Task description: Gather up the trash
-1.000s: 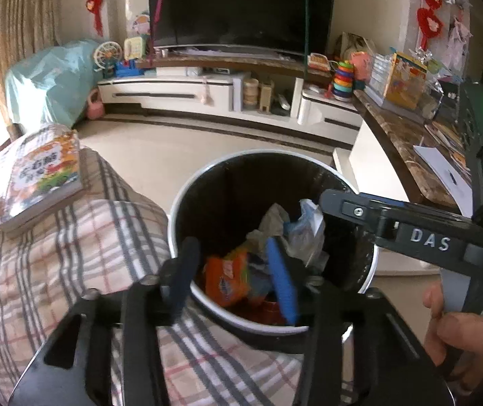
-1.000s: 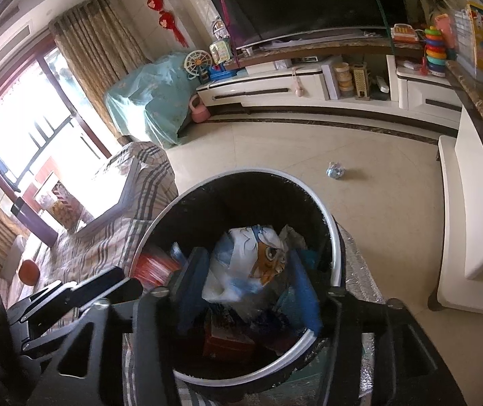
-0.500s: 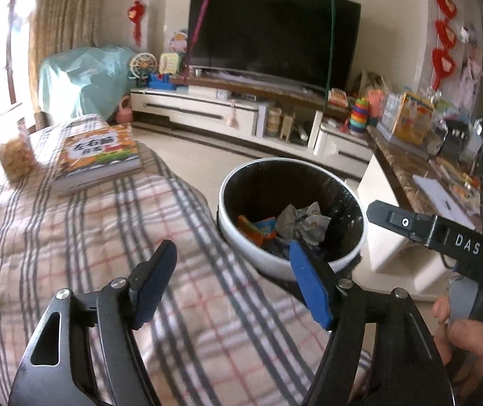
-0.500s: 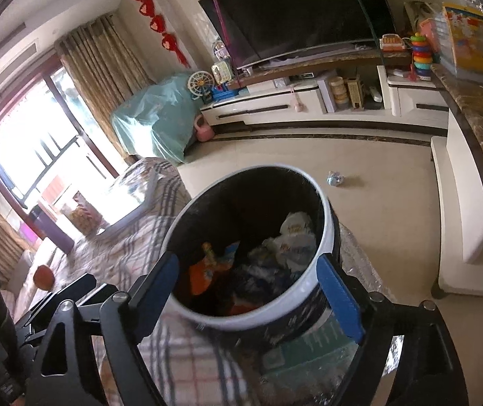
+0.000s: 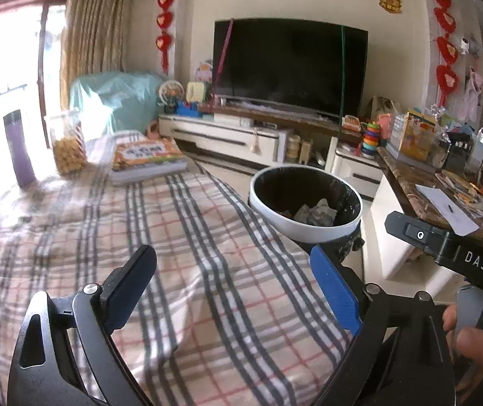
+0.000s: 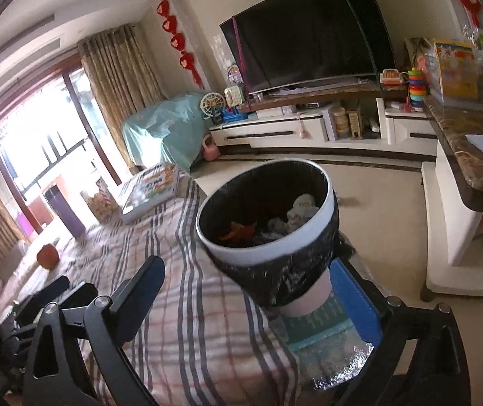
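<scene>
Basically, both grippers were spread wide with nothing between them: left gripper [image 5: 233,286] over the plaid cloth [image 5: 180,237], right gripper [image 6: 253,296] just short of the trash bin [image 6: 268,216]. Bin stood at the cloth's far edge, black-lined, with crumpled paper [image 6: 300,208] and orange scraps [image 6: 238,230] inside. Book [image 5: 146,159] and apple [image 6: 47,256] lay further back.

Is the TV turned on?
No, the TV screen is all black, with only two thin coloured lines running down it.
</scene>
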Available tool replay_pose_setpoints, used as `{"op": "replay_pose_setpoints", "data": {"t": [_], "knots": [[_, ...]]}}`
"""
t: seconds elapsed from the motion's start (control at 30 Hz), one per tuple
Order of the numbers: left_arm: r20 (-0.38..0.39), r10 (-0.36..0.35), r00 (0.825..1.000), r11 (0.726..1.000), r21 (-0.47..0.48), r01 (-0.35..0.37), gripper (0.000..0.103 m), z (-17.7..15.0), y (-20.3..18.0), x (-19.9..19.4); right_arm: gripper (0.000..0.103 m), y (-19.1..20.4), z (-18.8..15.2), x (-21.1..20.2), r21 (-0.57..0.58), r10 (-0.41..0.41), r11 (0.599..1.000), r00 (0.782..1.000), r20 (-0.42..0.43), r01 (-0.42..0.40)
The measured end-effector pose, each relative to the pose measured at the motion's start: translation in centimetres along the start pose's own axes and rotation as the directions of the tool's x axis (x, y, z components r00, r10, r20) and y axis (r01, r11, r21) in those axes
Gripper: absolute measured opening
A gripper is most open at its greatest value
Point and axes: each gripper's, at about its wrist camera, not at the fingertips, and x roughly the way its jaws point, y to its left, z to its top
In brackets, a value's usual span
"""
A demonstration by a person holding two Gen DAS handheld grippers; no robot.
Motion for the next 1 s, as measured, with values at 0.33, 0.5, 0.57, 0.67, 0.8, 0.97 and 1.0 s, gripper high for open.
{"op": "replay_pose_setpoints", "data": {"t": [0.33, 0.5, 0.57, 0.67, 0.8, 0.97, 1.0], "knots": [[0.177, 0.12, 0.977, 0.992, 0.014, -0.124, 0.103, -1.8, 0.0, -4.6, 0.103, 3.1, -2.1, -4.8, -0.164, -0.047, 0.983, 0.976, 0.213, 0.083], [0.196, 0.14, 0.97, 0.99, -0.006, -0.142, 0.103, -2.8, 0.6, -5.4, 0.103, 2.8, -3.4, -5.0, -0.152, -0.053, 0.984, 0.974, 0.222, 0.088], [0.196, 0.149, 0.969, 0.989, -0.011, -0.15, 0.103, -3.0, 0.9, -5.5, 0.103, 2.5, -3.9, -5.0, -0.136, -0.051, 0.987, 0.973, 0.227, 0.084], [0.189, 0.157, 0.969, 0.987, -0.01, -0.157, 0.103, -3.4, 0.9, -5.6, 0.103, 2.3, -4.4, -5.2, -0.128, -0.061, 0.987, 0.969, 0.239, 0.094], [0.188, 0.162, 0.969, 0.987, -0.015, -0.162, 0.103, -3.8, 1.2, -5.8, 0.103, 2.4, -4.7, -5.5, -0.128, -0.071, 0.986, 0.965, 0.253, 0.106], [0.199, 0.174, 0.964, 0.985, -0.019, -0.174, 0.103, -3.9, 1.4, -6.1, 0.103, 2.9, -5.1, -5.7, -0.148, -0.087, 0.98, 0.958, 0.272, 0.131], [0.2, 0.176, 0.964, 0.984, -0.019, -0.176, 0.103, -3.9, 1.4, -6.2, 0.103, 3.0, -5.2, -5.8, -0.151, -0.088, 0.98, 0.958, 0.274, 0.133]]}}
